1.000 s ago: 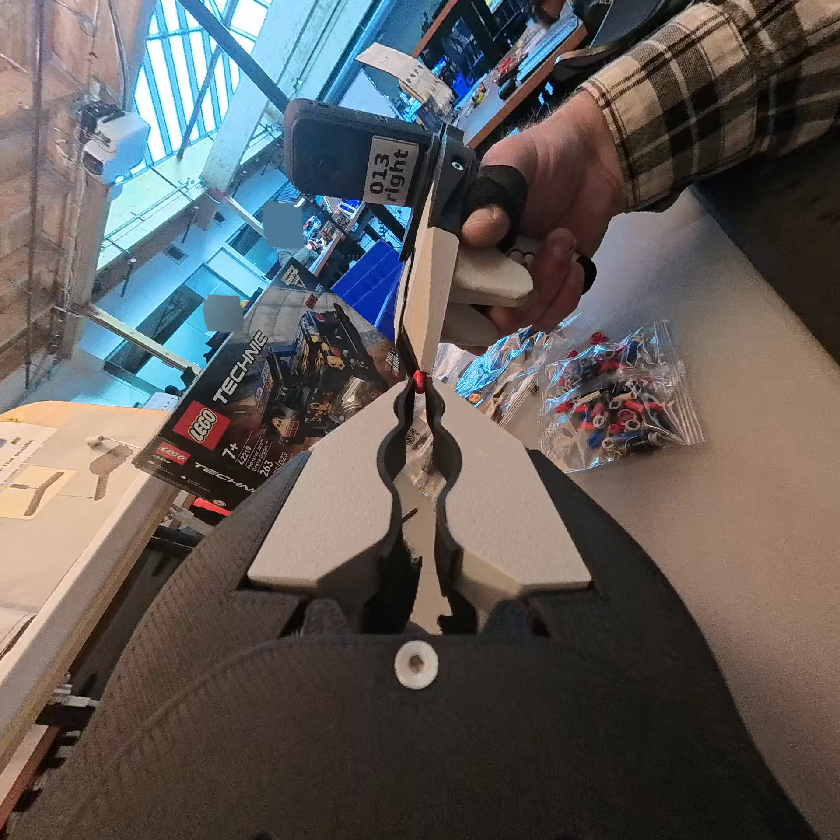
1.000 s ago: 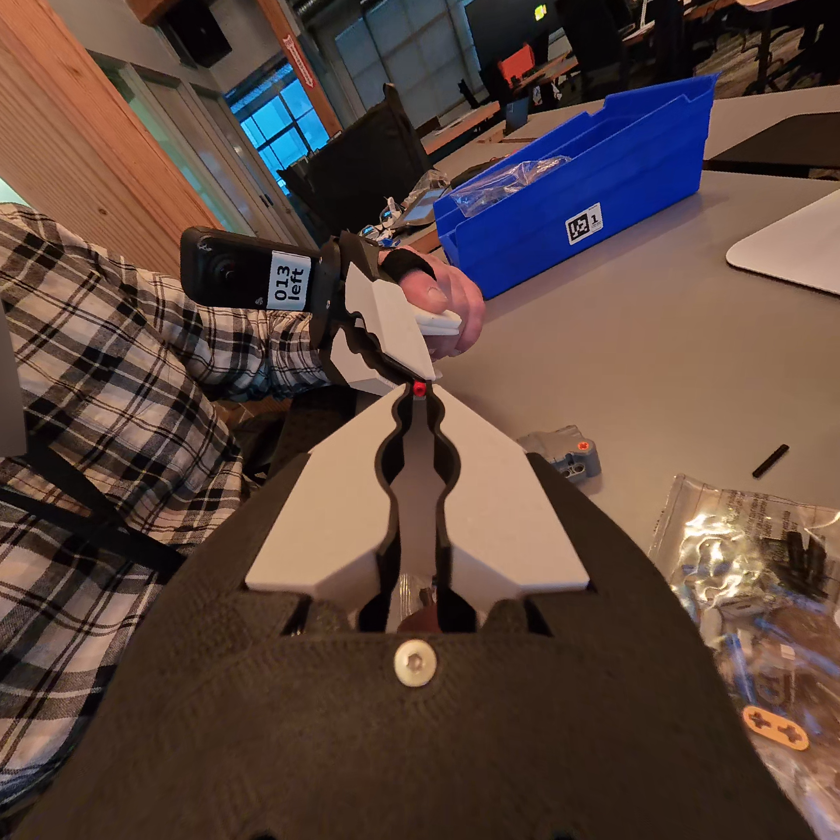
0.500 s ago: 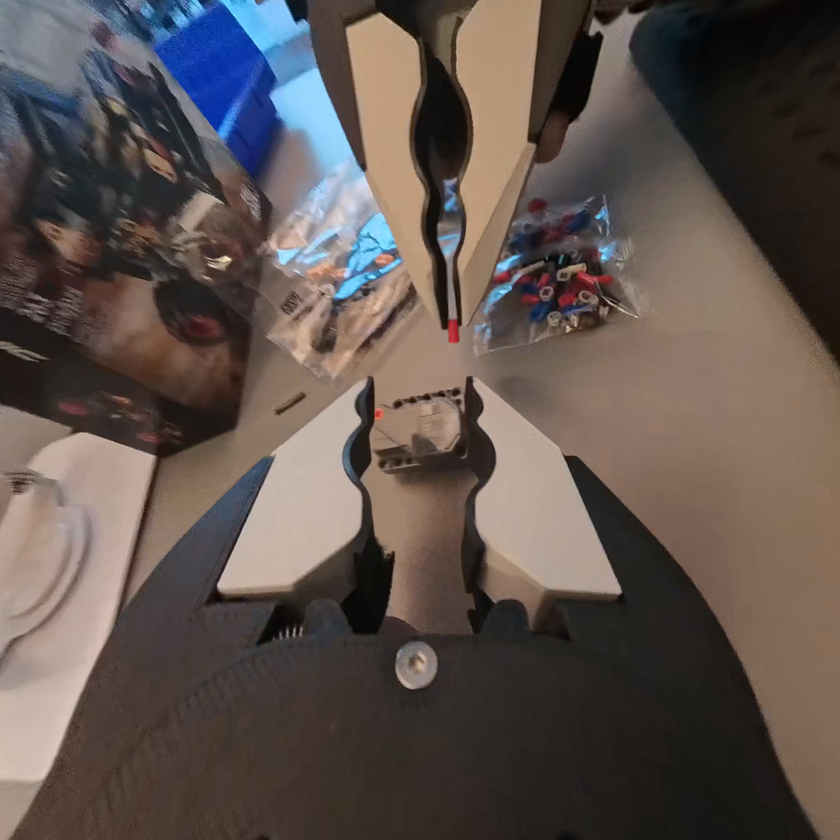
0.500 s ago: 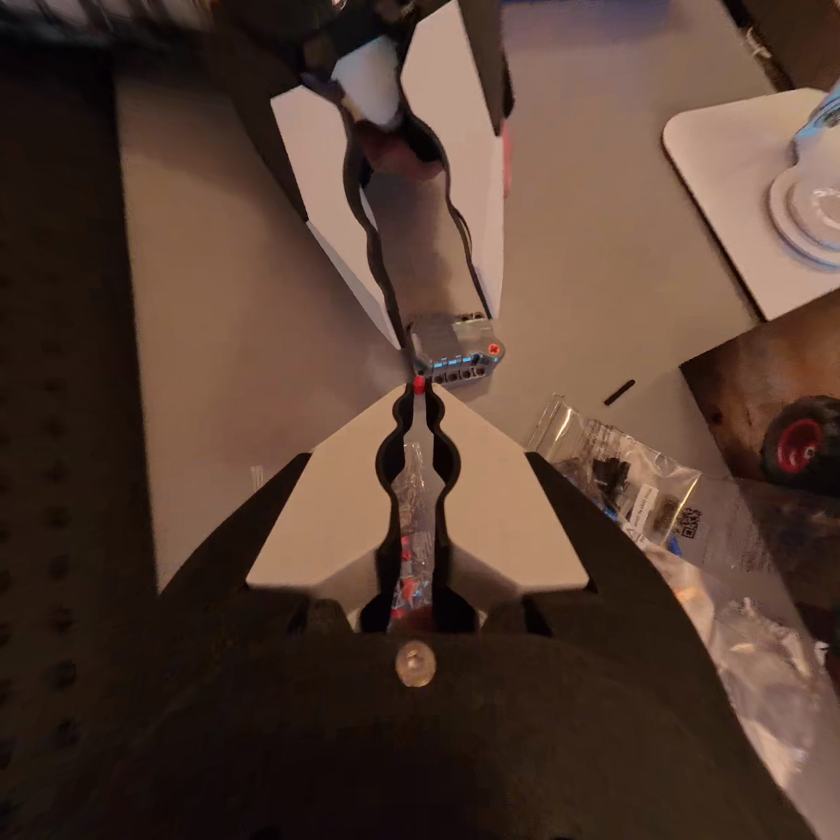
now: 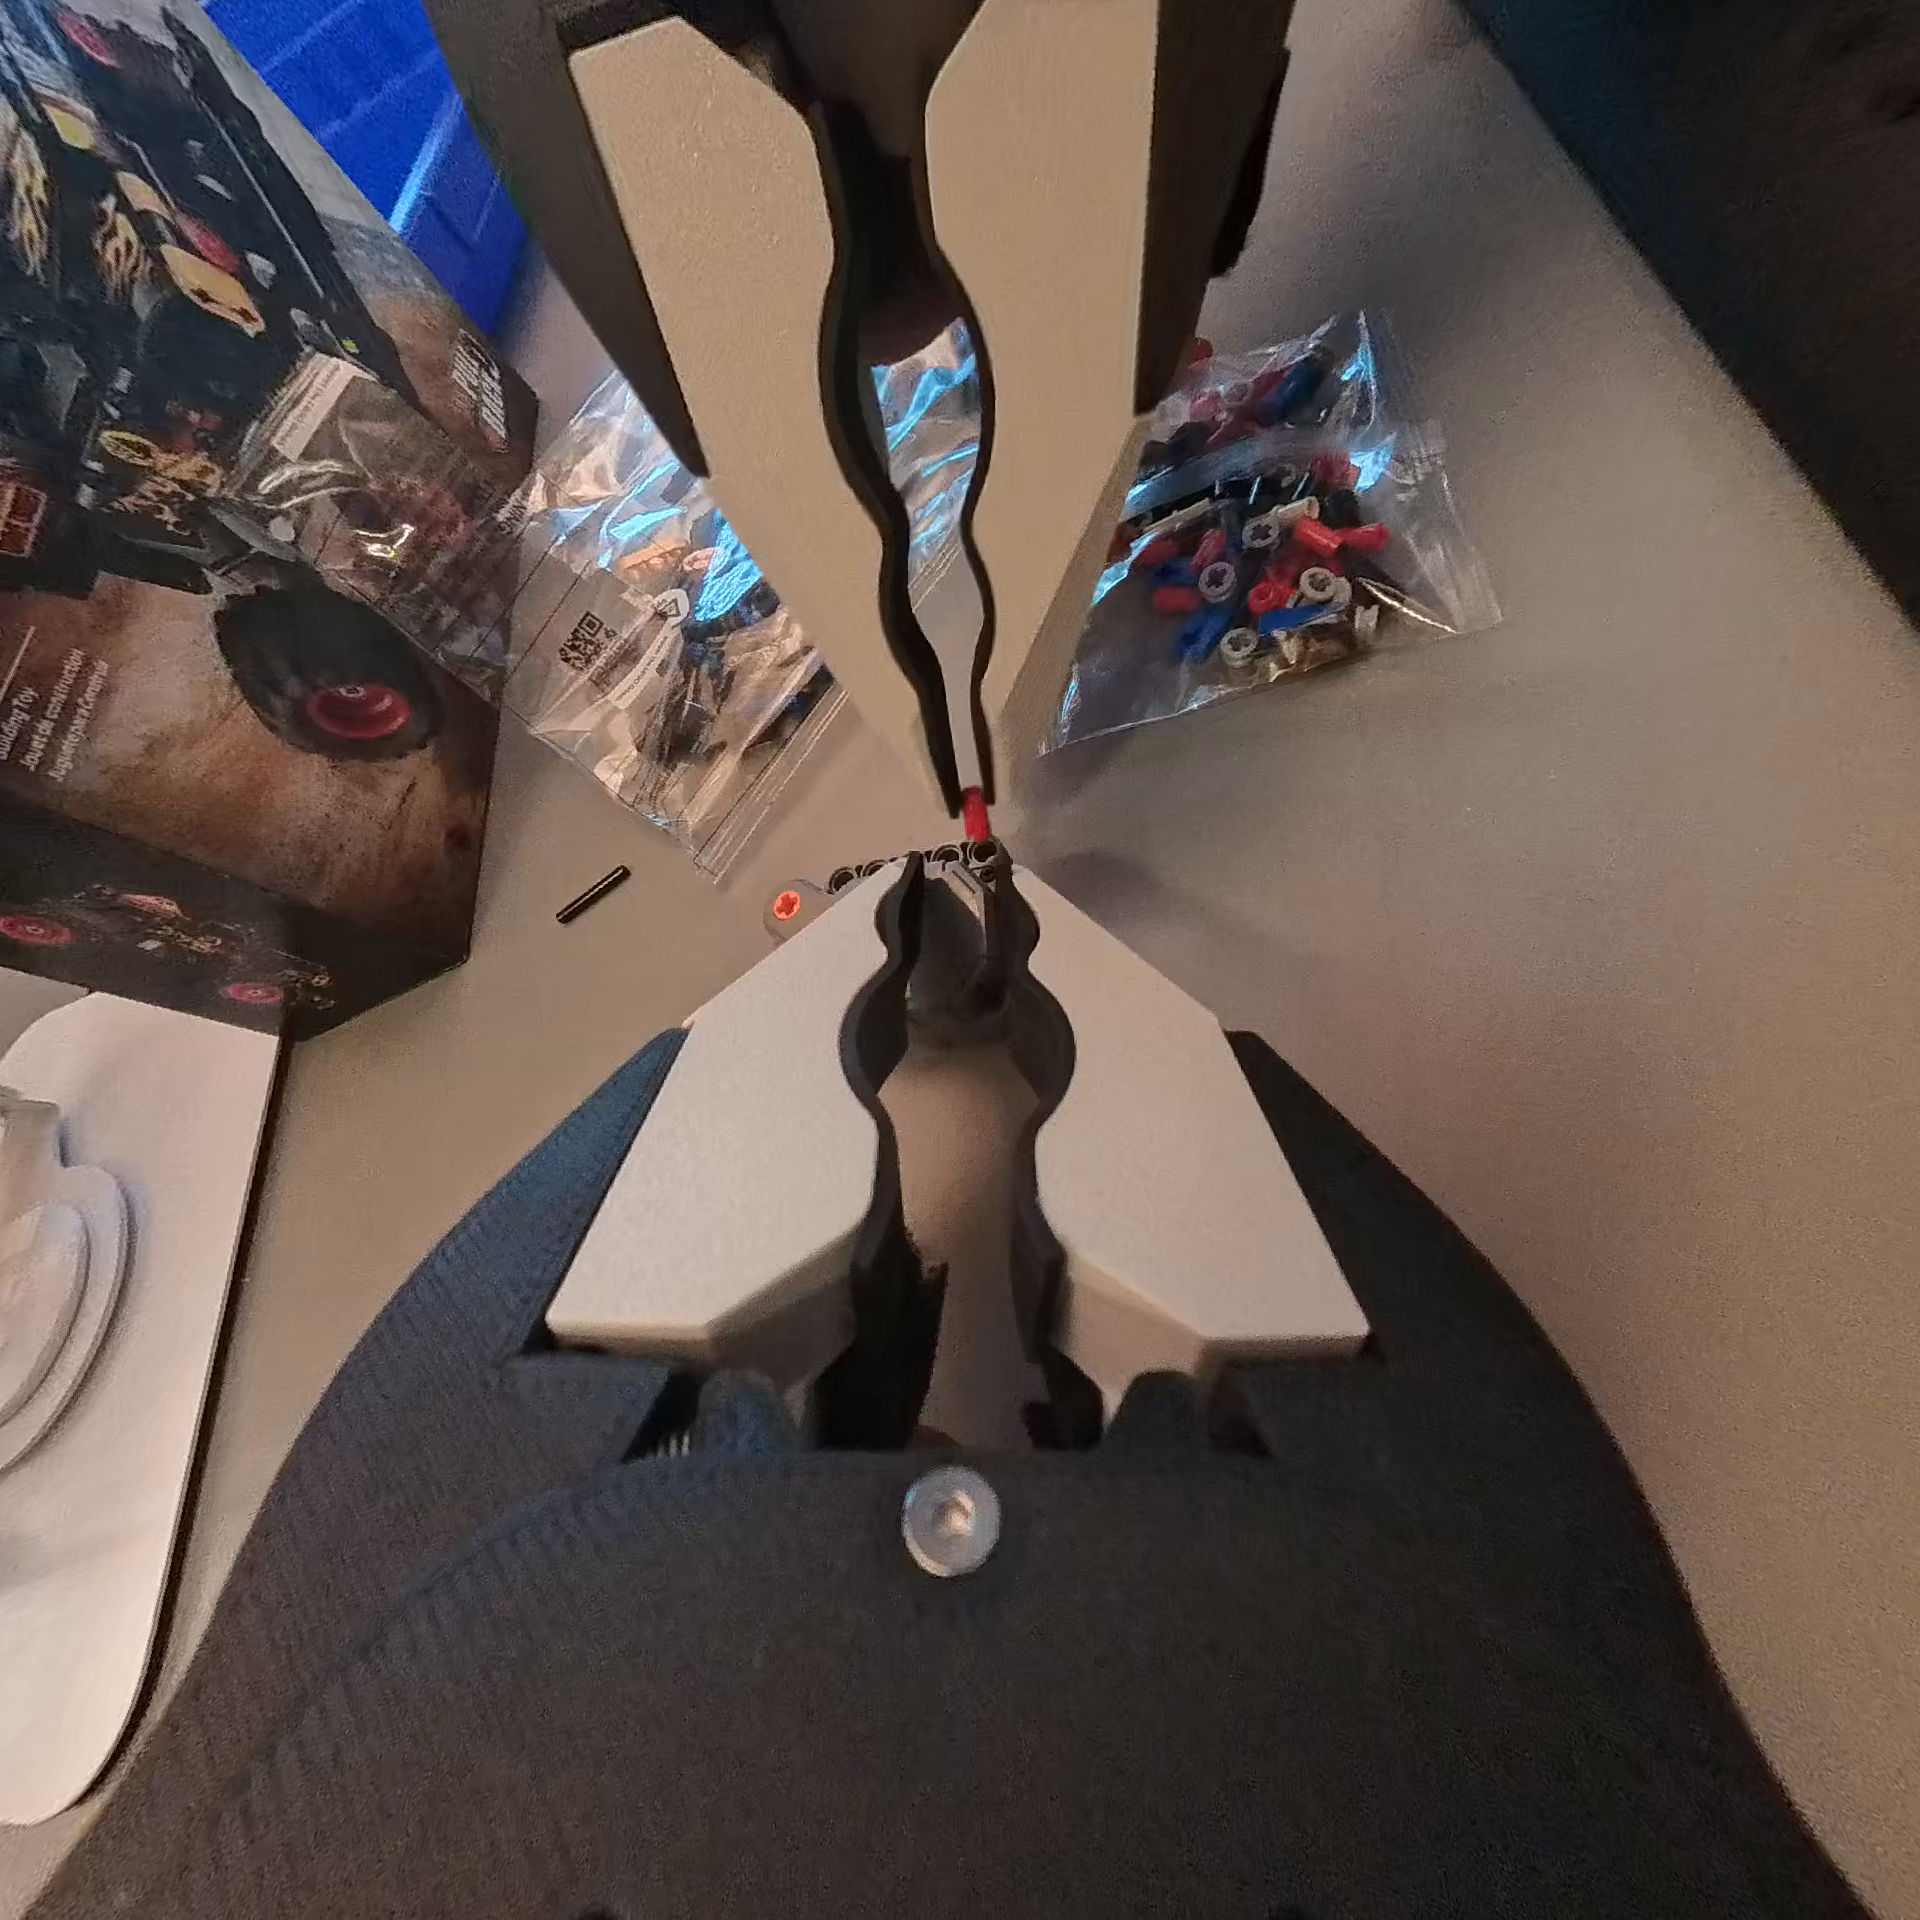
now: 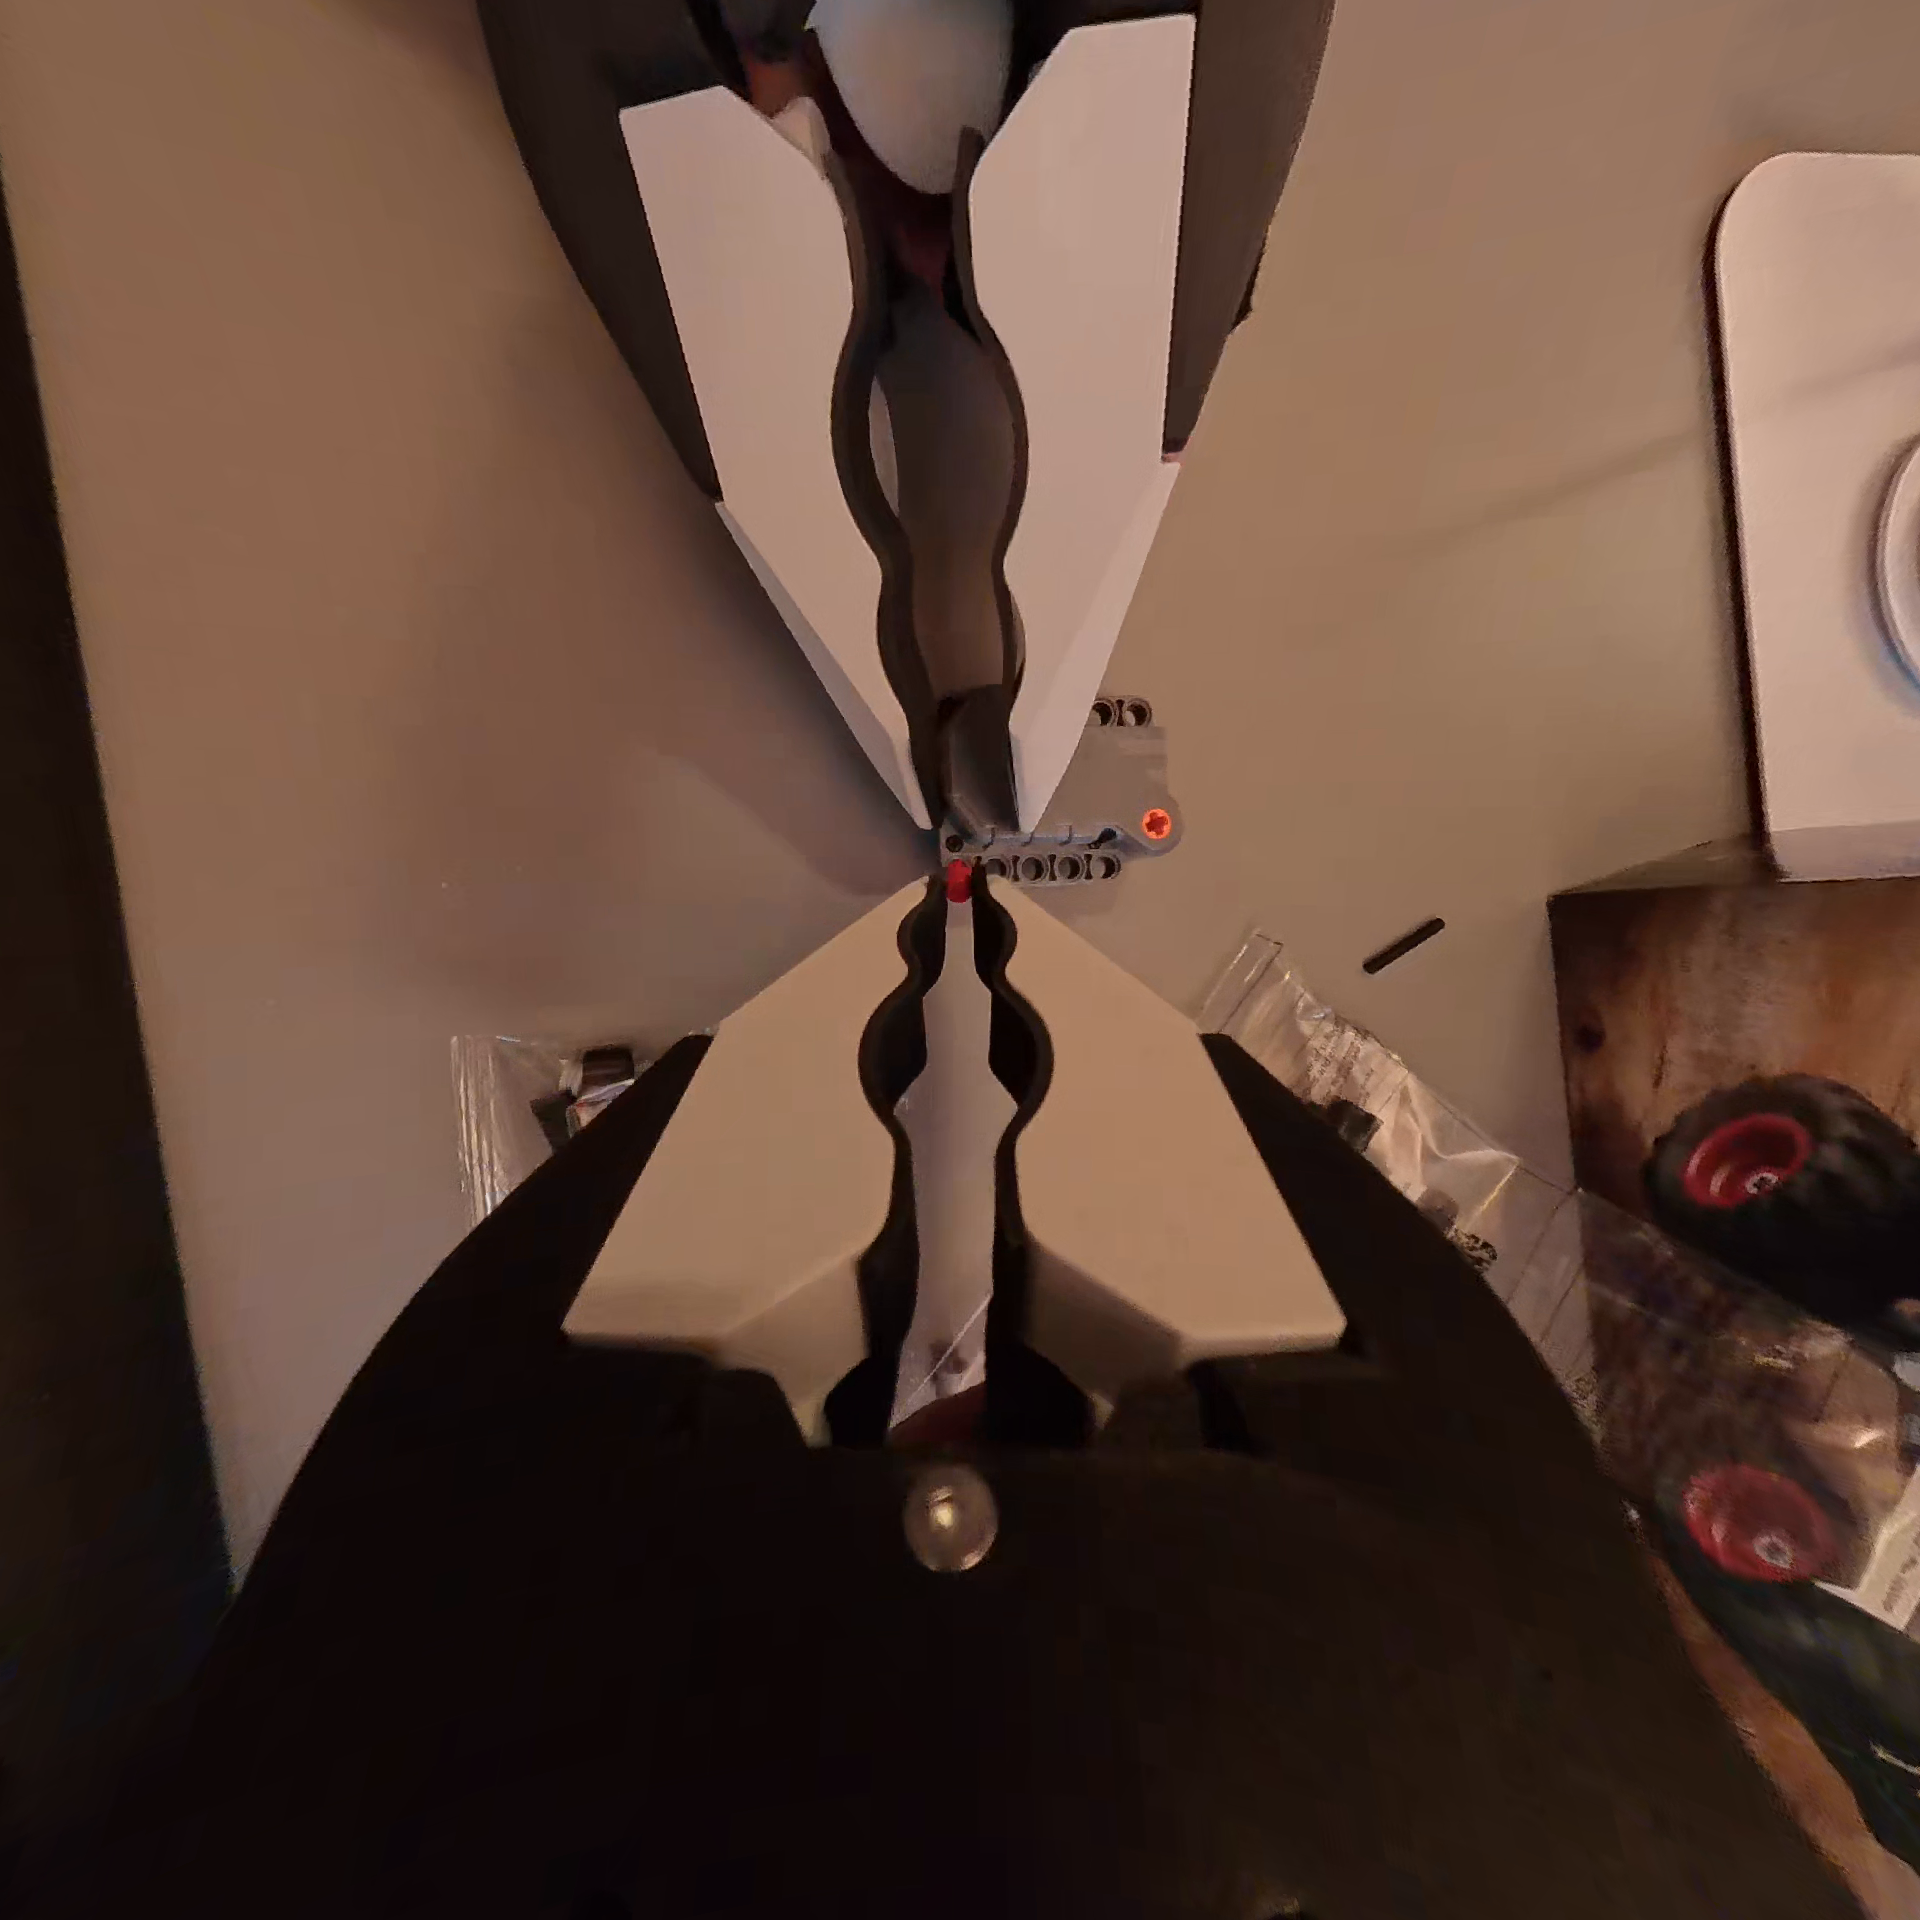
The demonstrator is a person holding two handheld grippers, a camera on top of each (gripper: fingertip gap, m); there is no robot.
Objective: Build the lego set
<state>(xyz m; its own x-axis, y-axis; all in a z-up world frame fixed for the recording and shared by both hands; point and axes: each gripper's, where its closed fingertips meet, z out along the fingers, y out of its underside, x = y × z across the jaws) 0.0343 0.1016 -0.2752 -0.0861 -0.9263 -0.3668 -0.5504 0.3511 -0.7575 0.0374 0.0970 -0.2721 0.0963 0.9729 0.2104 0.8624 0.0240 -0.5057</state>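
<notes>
Two hand-held grippers meet tip to tip over a grey desk (image 5: 1455,935) as a Lego Technic model takes shape. The left gripper (image 5: 956,883), seen from its own camera, has its jaws clamped on a grey Lego motor block (image 5: 940,868), which sits on the desk with a row of pin holes along its far edge and an orange cross-shaped socket at one corner. The right gripper (image 6: 958,902) comes in from the opposite side, its jaws pinched together on a small red pin (image 6: 957,883), whose free end touches the end hole of the block's row; whether it has entered the hole cannot be told. In the left wrist view the same red pin (image 5: 974,808) pokes out of the tips of the right gripper, just above the block. A clear bag of red, blue and grey connectors (image 5: 1268,551) lies on the desk beyond the meeting point, on the right, and another clear bag of parts (image 5: 665,623) lies on the left, partly resting against the set's printed box (image 5: 239,582). A loose black axle (image 5: 592,894) lies on the desk between the box and the block. A white board (image 6: 1829,499) occupies the desk at the upper right of the right wrist view.
</notes>
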